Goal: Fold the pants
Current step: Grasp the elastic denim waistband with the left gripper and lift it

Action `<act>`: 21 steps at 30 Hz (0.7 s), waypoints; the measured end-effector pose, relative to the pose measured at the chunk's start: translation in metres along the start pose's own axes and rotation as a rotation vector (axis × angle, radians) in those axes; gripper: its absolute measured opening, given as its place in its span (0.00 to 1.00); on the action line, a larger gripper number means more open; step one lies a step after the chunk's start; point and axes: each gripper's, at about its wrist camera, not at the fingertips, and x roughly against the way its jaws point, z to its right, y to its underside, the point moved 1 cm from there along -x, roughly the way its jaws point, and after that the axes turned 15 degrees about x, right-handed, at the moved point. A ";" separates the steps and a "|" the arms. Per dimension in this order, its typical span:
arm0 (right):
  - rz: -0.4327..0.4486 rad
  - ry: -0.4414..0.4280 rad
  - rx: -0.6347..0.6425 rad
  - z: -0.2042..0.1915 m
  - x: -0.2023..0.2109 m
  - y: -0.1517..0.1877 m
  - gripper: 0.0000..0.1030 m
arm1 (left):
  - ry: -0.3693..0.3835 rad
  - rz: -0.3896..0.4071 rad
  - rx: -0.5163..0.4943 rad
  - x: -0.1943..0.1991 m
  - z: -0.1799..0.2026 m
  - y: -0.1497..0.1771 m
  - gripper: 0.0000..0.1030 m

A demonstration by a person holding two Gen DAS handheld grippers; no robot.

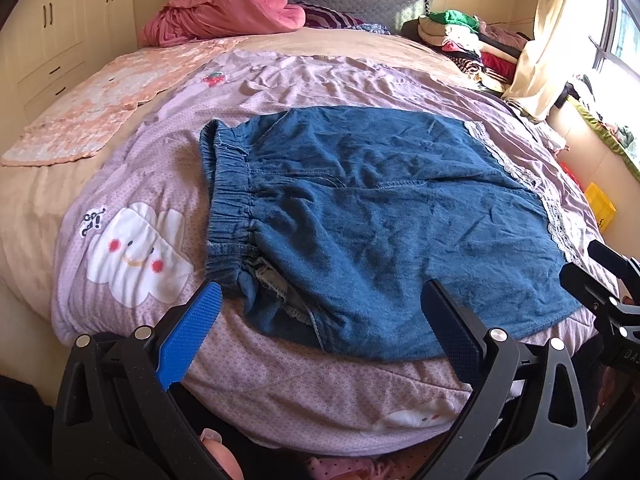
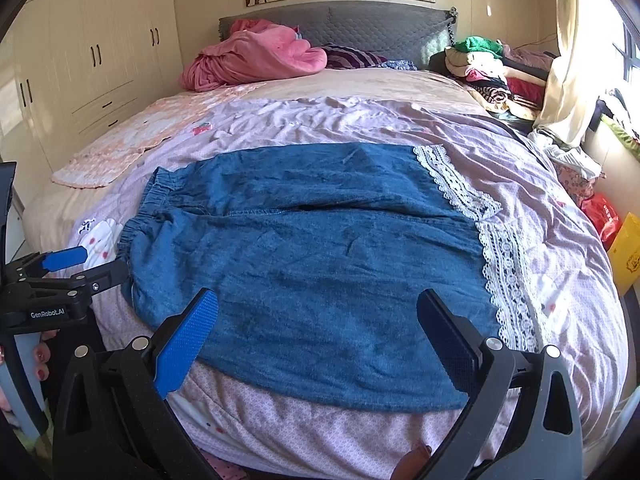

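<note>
Left gripper [image 1: 320, 304] gaping over pants [image 1: 380, 216]; right gripper [image 2: 318, 312] likewise

Soft cloth on the bed, hard matt plastic on the tools.

The blue denim-like pants [image 2: 304, 264] look matt and faintly napped, creased, with openwork white lace trim [image 2: 506, 280] at the hems and a gathered elastic waistband [image 1: 230, 200]. The lilac printed cotton quilt [image 1: 280, 380] is wrinkled. The left gripper [image 1: 320, 332] and right gripper [image 2: 318, 334] are matt black plastic with stippled blue pads [image 1: 188, 336] and shiny metal pins [image 1: 498, 335].
</note>
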 end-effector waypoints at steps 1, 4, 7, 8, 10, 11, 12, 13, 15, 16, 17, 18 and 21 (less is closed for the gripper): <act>0.001 -0.007 0.010 0.002 -0.004 -0.005 0.96 | -0.009 0.003 0.004 -0.002 -0.002 -0.004 0.91; -0.003 -0.061 0.010 0.009 -0.019 -0.026 0.96 | -0.012 0.007 0.024 -0.011 -0.013 -0.022 0.91; -0.016 -0.128 0.003 0.016 -0.038 -0.047 0.96 | -0.022 -0.008 0.038 -0.023 -0.025 -0.041 0.91; -0.025 -0.133 0.001 0.018 -0.043 -0.054 0.96 | -0.034 -0.006 0.043 -0.027 -0.030 -0.048 0.91; -0.027 -0.141 0.025 0.019 -0.056 -0.068 0.96 | -0.052 0.005 0.047 -0.034 -0.038 -0.061 0.91; -0.028 -0.142 0.034 0.020 -0.061 -0.073 0.96 | -0.057 0.001 0.054 -0.038 -0.042 -0.068 0.91; -0.033 -0.144 0.038 0.021 -0.068 -0.080 0.96 | -0.050 -0.004 0.061 -0.043 -0.046 -0.074 0.91; -0.034 -0.163 0.037 0.023 -0.074 -0.086 0.96 | -0.049 -0.016 0.073 -0.049 -0.051 -0.081 0.91; -0.047 -0.169 0.032 0.026 -0.087 -0.096 0.96 | -0.058 -0.019 0.083 -0.057 -0.057 -0.092 0.91; -0.049 -0.176 0.045 0.026 -0.093 -0.102 0.96 | -0.053 -0.012 0.083 -0.062 -0.060 -0.098 0.91; -0.046 -0.184 0.055 0.026 -0.098 -0.107 0.96 | -0.053 -0.011 0.083 -0.066 -0.062 -0.103 0.91; -0.049 -0.181 0.066 0.027 -0.106 -0.113 0.96 | -0.060 -0.016 0.087 -0.072 -0.064 -0.108 0.91; -0.064 -0.208 0.095 0.029 -0.129 -0.130 0.96 | -0.049 -0.024 0.095 -0.089 -0.070 -0.124 0.91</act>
